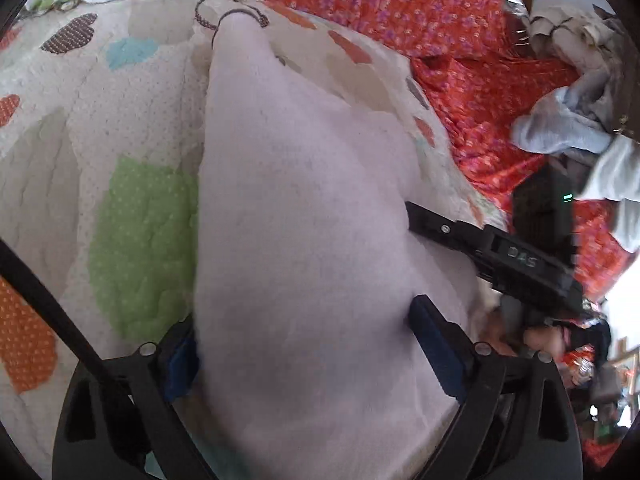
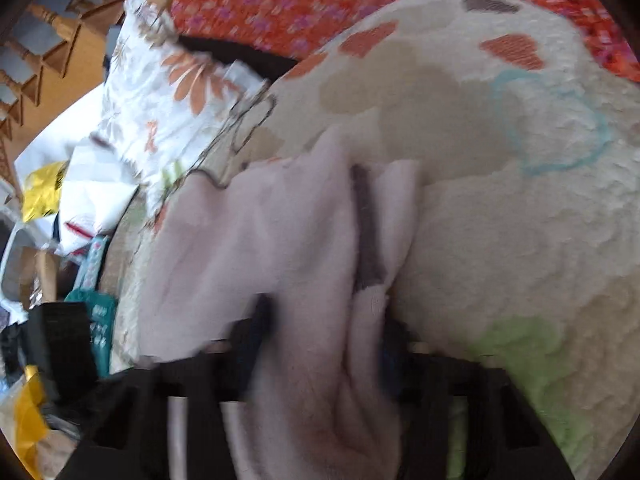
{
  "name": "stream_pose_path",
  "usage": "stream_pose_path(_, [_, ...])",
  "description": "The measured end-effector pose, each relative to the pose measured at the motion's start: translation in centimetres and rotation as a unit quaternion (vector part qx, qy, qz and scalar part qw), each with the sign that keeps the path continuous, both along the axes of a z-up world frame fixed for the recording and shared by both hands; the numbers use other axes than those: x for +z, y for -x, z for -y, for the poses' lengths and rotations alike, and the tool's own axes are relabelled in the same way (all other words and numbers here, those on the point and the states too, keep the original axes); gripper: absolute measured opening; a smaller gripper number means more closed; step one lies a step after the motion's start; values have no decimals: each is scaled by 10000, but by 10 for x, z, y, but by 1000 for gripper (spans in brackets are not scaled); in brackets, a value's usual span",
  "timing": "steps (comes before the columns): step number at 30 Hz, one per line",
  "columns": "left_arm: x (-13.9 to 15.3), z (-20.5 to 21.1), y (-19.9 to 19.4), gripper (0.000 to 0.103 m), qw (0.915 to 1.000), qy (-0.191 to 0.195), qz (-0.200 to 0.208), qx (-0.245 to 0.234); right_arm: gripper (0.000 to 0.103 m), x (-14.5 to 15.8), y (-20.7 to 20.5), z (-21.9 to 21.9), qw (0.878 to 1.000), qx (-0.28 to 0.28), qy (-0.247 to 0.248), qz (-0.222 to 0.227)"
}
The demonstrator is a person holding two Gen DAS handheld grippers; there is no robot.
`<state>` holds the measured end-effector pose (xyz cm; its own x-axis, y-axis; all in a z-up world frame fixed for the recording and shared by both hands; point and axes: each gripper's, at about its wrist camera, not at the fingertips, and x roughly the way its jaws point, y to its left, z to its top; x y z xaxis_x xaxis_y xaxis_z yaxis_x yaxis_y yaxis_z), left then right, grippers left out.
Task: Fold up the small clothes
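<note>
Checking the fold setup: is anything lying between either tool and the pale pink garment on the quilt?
Nothing visible is. The pale pink garment already lies between the fingers of the left tool, and in the blurred right wrist view it runs up between those of the right tool. Only the patterned quilt lies beneath it.

Both wrist views look steeply down, very near — the left along its fingers at the pale pink cloth (image 1: 304,240) on the patchwork quilt (image 1: 132,216), the right, blurred, likewise. They share that cloth (image 2: 288,248), quilt (image 2: 500,240) and the red floral fabric (image 1: 400,4) beyond.
</note>
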<state>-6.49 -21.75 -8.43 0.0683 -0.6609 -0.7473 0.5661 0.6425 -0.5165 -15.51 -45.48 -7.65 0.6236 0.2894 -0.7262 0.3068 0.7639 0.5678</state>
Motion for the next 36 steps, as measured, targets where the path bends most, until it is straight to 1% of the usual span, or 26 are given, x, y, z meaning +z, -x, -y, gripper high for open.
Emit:
stream_pose_path(1, [4,1,2,85,10000,22,41,34,30,6,-2,-1,10000,26,-66,67])
stream_pose_path(3, [17,-1,-2,56,9999,111,-15,88,27,21,-7,0,9991,83,-197,366])
stream_pose_path(5, [36,-2,-11,49,9998,187,23,92,27,41,-14,-3,9971,159,-181,725])
stream_pose_path(7, [58,4,-20,49,9995,-44,260,173,27,53,-24,-3,9951,185,-139,962])
stream_pose_path(8, [63,8,-25,50,9992,-139,331,197,27,53,-29,-2,9948,172,-62,1000])
stream_pose_path(9, [66,9,-31,55,9985,-298,376,263,29,47,-33,0,9957,109,79,921])
stream_pose_path(10, [63,11,-36,57,9974,-486,390,365,31,40,-36,2,9967,27,221,780])
stream_pose_path(11, [55,13,-39,60,9952,-763,404,459,33,28,-38,5,9977,-87,440,515])
stream_pose_path(13, [33,16,-39,63,9885,-1346,465,510,34,5,-38,12,9963,-202,837,-14])
stream_pose_path(14, [25,15,-37,69,9866,-1455,513,533,37,3,-37,16,9966,-174,802,-11])
stream_pose_path(15, [21,12,-34,71,9876,-1358,540,579,37,5,-30,22,9967,-243,768,43])
stream_pose_path(16, [20,7,-30,72,9890,-1232,532,623,37,11,-25,25,9954,-357,877,110])
stream_pose_path(18, [18,-2,-22,78,9887,-1199,498,754,37,27,-12,29,9913,-515,1125,438])
stream_pose_path(19, [18,-5,-17,79,9881,-1200,491,829,37,33,-7,31,9901,-546,1143,603])
stream_pose_path(20, [17,-9,-12,80,9875,-1200,474,907,37,39,-2,31,9893,-547,1098,795])
stream_pose_path(22, [10,-19,2,80,9849,-1313,403,1052,32,49,5,25,9889,-435,900,1097])
stream_pose_path(23, [7,-20,7,80,9841,-1338,375,1107,28,51,7,20,9891,-301,773,1214])
stream_pose_path(25, [11,-33,25,80,9817,-1280,446,1338,26,50,6,4,9904,175,343,1329])
stream_pose_path(27, [22,-43,41,80,9785,-1265,594,1517,26,43,1,-13,9901,606,-20,1269])
stream_pose_path(28, [30,-48,49,80,9761,-1264,720,1616,26,36,-5,-20,9897,847,-136,1150])
stream_pose_path(29, [44,-52,61,80,9714,-1268,960,1766,26,28,-10,-27,9899,1013,-142,983])
stream_pose_path(31, [67,-61,80,80,9599,-1328,1419,2020,26,10,-17,-39,9930,1047,155,527])
stream_pose_path(32, [81,-66,92,80,9509,-1378,1708,2183,23,3,-19,-42,9932,1053,270,414])
stream_pose_path(34, [110,-76,116,81,9288,-1505,2276,2507,20,2,-19,-46,9919,1062,494,486])
stream_pose_path(35, [126,-81,131,84,9147,-1590,2584,2671,20,4,-18,-47,9912,1077,585,502])
stream_pose_path(36, [137,-83,138,91,9046,-1636,2778,2789,20,5,-16,-50,9901,1094,701,537])
